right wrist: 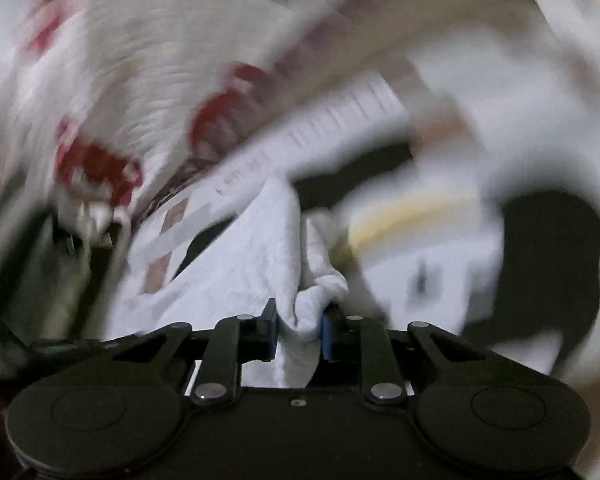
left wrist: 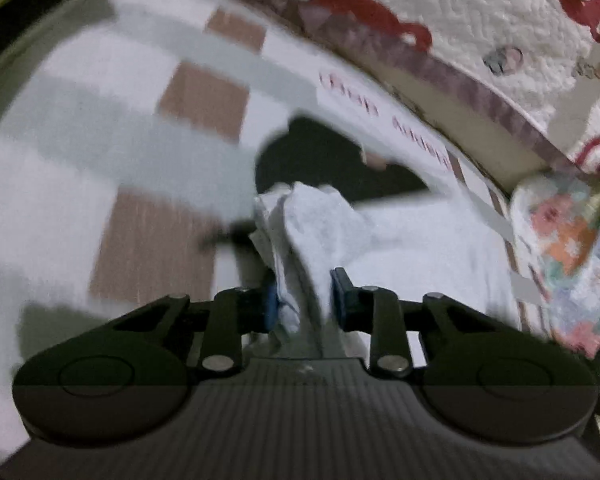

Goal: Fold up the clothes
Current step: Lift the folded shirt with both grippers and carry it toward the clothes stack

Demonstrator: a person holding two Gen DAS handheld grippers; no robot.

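A white garment [left wrist: 400, 240] is bunched between the blue pads of my left gripper [left wrist: 305, 300], which is shut on a thick fold of it. The rest of the cloth spreads away to the right in the left wrist view. In the right wrist view the same white garment [right wrist: 252, 264] is pinched by my right gripper [right wrist: 298, 326], shut on a gathered edge; cloth hangs off to the left. Both views are blurred by motion, the right one heavily.
A checked sheet [left wrist: 100, 128] in white, pale grey and brown lies underneath. Behind it is a white textured blanket with red shapes [left wrist: 480, 12] [right wrist: 112, 92]. A flowered pillow [left wrist: 560, 240] sits at the right. A dark shape [right wrist: 552, 260] is at the right.
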